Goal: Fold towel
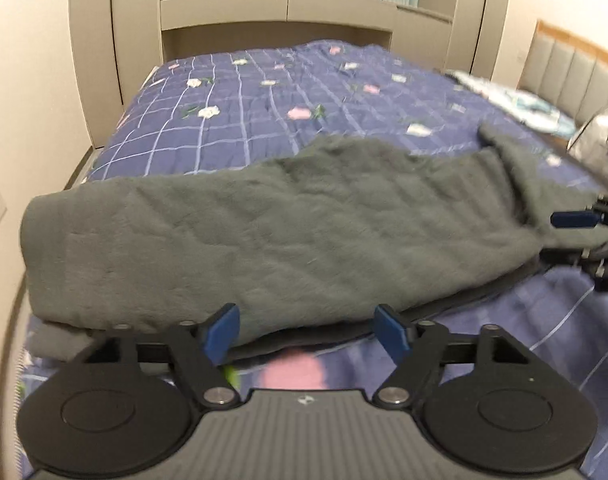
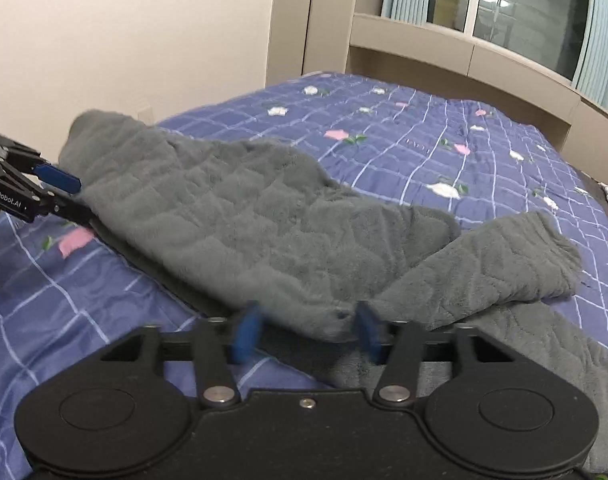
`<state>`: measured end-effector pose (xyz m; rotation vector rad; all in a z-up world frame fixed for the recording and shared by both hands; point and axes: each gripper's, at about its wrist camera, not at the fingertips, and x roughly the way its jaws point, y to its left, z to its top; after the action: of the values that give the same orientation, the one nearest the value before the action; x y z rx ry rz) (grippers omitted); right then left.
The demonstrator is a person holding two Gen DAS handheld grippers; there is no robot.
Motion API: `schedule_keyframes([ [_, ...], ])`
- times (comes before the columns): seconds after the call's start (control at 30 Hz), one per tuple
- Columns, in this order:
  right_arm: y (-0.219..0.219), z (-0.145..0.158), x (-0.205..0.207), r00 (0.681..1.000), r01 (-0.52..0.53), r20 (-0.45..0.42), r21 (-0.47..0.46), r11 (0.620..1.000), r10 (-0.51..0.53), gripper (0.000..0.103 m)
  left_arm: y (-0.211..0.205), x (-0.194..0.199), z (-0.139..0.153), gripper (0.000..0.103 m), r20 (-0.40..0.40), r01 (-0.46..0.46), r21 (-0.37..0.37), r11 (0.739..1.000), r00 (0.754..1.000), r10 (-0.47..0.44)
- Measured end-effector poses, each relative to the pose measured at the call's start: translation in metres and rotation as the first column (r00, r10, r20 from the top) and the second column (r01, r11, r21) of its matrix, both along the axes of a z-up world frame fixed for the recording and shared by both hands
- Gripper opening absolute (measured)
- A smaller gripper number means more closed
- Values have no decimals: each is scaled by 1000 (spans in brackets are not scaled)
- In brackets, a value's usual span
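A grey fluffy towel (image 1: 272, 232) lies folded lengthwise across the blue quilt. In the left wrist view my left gripper (image 1: 308, 330) is open, its blue fingertips just short of the towel's near folded edge and holding nothing. At the right edge, a blue finger (image 1: 574, 219) of the right gripper rests against the towel's end. In the right wrist view the towel (image 2: 244, 220) runs from far left to near right, with a loose flap (image 2: 484, 268) turned out. My right gripper (image 2: 307, 332) is open and blurred, with the towel's edge lying at its tips. The left gripper's finger (image 2: 58, 176) shows at the towel's far end.
The bed's blue checked floral quilt (image 1: 264, 120) spreads all round the towel. A padded headboard (image 1: 576, 68), a pillow (image 1: 520, 100) and a silvery bag (image 1: 604, 140) are at the right. Beige cabinets and a curtained window (image 2: 516, 12) stand behind the bed; a wall (image 2: 124, 40) runs along its left side.
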<state>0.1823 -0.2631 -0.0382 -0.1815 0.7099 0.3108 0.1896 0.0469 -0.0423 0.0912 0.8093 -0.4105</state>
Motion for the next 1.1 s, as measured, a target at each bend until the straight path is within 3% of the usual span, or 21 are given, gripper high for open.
schedule_keyframes([
  [0.17, -28, 14, -6, 998, 53, 25, 23, 998, -54, 96, -32, -4, 12, 103, 19, 11, -110, 994, 1000, -9],
  [0.27, -61, 20, -3, 995, 100, -2, 85, 991, -100, 102, -61, 7, 14, 103, 10, 23, -189, 982, 1000, -22],
  [0.43, -118, 29, 22, 979, 203, -61, 116, 972, -197, 102, -123, 33, 8, 103, -46, 78, -315, 946, 994, -98],
  [0.77, -177, 43, 139, 924, 350, -202, 104, 931, -325, 102, -228, 64, -17, 102, -53, 239, -296, 925, 963, -266],
  [0.9, -169, 41, 182, 914, 364, -219, 77, 928, -341, 102, -243, 75, -23, 90, -85, 239, -292, 926, 958, -274],
  [1.03, -151, 26, 219, 860, 445, -256, -49, 894, -442, 102, -252, 83, -28, 82, -119, 234, -307, 923, 952, -281],
  [1.1, -142, 16, 231, 847, 454, -260, -99, 886, -463, 99, -254, 84, -29, 72, -128, 231, -309, 923, 951, -281],
])
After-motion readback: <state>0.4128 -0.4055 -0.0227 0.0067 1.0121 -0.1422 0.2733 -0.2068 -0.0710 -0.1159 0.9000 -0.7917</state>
